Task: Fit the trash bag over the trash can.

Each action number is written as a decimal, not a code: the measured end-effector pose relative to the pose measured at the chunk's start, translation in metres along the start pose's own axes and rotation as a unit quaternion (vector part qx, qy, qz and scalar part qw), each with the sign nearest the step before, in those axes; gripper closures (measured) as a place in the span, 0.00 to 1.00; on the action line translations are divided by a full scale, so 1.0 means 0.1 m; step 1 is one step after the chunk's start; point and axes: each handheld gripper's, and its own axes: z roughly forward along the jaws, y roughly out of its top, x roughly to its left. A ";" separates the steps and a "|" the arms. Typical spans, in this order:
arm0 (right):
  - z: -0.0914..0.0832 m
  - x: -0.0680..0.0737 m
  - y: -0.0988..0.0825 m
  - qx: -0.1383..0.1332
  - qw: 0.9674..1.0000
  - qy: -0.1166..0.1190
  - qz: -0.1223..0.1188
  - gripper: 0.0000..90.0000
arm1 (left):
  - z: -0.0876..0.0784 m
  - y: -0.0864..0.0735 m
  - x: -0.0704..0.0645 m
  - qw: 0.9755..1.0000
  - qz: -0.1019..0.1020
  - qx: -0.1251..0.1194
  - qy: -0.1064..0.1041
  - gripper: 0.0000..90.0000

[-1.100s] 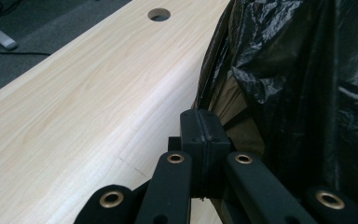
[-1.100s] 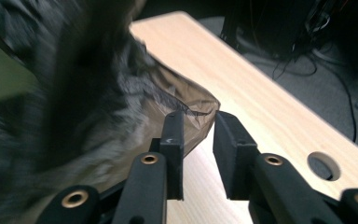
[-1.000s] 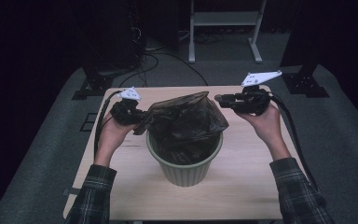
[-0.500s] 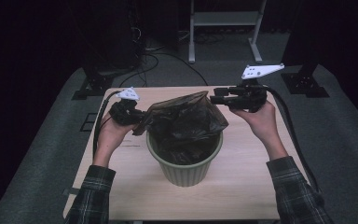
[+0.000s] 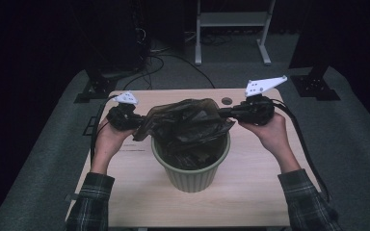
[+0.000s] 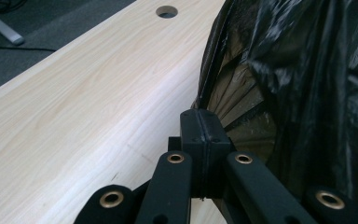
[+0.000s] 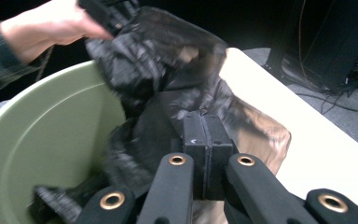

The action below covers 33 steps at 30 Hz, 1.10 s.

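A black plastic bag (image 5: 188,122) rises out of a pale green bin (image 5: 190,175) on the wooden table (image 5: 255,192). My left gripper (image 5: 142,120) is shut on the bag's left edge; in the left gripper view its pads (image 6: 200,126) meet against the bag (image 6: 307,70). My right gripper (image 5: 221,113) has just been closing and now pinches the bag's right edge. Its jaws (image 7: 207,128) stand together with the film of the bag (image 7: 168,60) between them, above the bin (image 7: 51,130). The bag is stretched between the two grippers.
The bin stands mid-table, with bare wood (image 6: 74,116) on both sides and a cable hole (image 5: 227,101) at the back edge. A person's other hand (image 7: 42,23) shows beyond the bin. Dark stands and cables lie on the floor behind.
My right gripper has moved to the right and a little up, and the bag's right edge is drawn out with it. The left hand has kept still.
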 end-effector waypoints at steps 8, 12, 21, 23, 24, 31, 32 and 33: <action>-0.35 0.15 -0.31 0.007 1.000 -0.002 -0.003 1.00 | -0.07 -0.10 0.03 1.000 -0.010 0.002 0.006 1.00; -0.47 0.22 -0.55 0.011 1.000 0.014 0.006 1.00 | -0.08 -0.14 0.04 1.000 -0.014 0.002 0.006 1.00; -0.42 0.32 -1.05 0.046 0.998 0.034 0.037 1.00 | -0.03 -0.20 0.05 1.000 -0.018 0.016 0.007 1.00; -0.39 0.31 -1.10 0.057 0.997 0.033 0.041 1.00 | -0.02 -0.22 0.05 1.000 -0.019 0.020 0.009 1.00; -0.36 0.30 -1.12 0.064 0.997 0.033 0.041 1.00 | -0.02 -0.22 0.06 1.000 -0.020 0.021 0.009 1.00; -0.53 0.25 -1.02 0.026 0.999 0.016 0.043 0.83 | -0.04 -0.24 0.07 1.000 -0.018 0.017 0.009 1.00; -0.56 0.24 -0.99 0.017 0.999 0.014 0.043 0.82 | -0.04 -0.24 0.06 1.000 -0.017 0.016 0.009 1.00; -0.59 0.24 -0.94 0.007 0.999 0.009 0.042 0.81 | -0.05 -0.24 0.06 1.000 -0.016 0.013 0.009 1.00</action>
